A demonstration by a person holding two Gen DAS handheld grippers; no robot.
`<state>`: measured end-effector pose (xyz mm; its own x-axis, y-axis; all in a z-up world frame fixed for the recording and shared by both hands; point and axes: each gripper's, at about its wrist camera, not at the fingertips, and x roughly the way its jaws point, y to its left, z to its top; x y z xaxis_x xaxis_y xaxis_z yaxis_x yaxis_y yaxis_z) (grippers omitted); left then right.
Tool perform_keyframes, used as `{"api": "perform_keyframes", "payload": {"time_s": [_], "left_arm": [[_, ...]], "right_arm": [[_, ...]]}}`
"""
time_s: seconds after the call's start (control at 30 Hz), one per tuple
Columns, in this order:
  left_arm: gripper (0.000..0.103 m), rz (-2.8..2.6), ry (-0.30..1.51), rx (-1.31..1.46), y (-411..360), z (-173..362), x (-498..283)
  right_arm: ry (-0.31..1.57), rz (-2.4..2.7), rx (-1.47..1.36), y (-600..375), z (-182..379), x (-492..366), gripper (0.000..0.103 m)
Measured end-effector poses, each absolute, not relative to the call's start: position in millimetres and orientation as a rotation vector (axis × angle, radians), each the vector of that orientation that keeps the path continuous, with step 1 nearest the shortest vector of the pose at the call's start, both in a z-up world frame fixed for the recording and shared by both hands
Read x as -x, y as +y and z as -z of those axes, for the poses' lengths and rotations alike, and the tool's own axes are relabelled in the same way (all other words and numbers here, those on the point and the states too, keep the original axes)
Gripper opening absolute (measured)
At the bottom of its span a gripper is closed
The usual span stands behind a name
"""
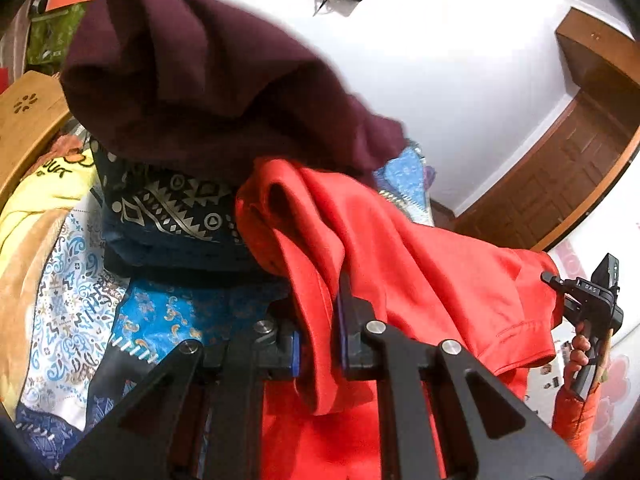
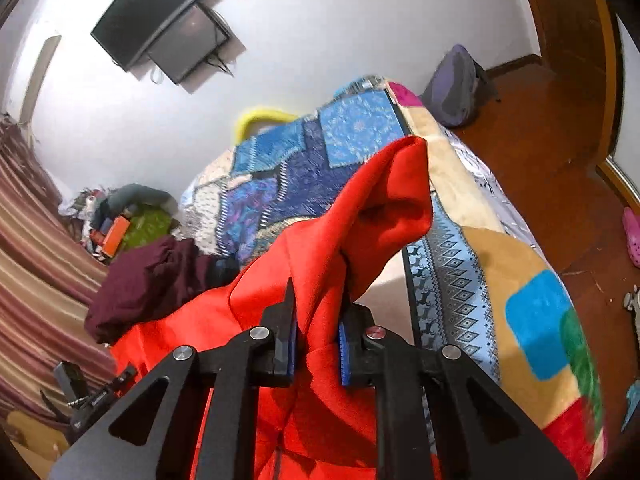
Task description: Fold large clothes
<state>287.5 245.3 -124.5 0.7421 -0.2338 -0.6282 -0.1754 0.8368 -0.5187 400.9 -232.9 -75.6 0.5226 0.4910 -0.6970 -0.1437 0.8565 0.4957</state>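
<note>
Each camera sits just behind its own gripper and looks forward and downward along the two black fingers, which fill the lower edge of the picture. The left wrist view faces across the bed [image 1: 64, 264] toward a white wall and a wooden door [image 1: 560, 184], with a maroon garment [image 1: 192, 80] very close to the lens. The right wrist view looks along the bed toward the wall with a television [image 2: 156, 12]. Both views share the red garment [image 1: 420, 272] [image 2: 328, 232], the maroon garment, the patterned bedcover and the television, and each sees the other gripper at its edge
</note>
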Motion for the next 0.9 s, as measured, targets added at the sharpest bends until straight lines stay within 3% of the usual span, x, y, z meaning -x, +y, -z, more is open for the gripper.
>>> {"api": "perform_keyframes", "payload": {"time_s": [0.37, 0.63, 0.9], "left_arm": [[0.014, -0.047, 0.965, 0.572, 253.3, 202.5, -325.3], [0.018, -0.101, 1.018, 0.513, 248.0, 199.1, -319.5], [0.018, -0.159, 0.974, 0.392, 251.3, 155.0, -289.0]], "right_arm": [[1.139, -0.289, -0.351, -236.0, 164.4, -438.9, 0.012], [1.110, -0.272, -0.194, -230.0, 144.5, -424.2, 0.022], [1.041, -0.241, -0.035, -234.1, 107.7, -380.0, 0.040]]}}
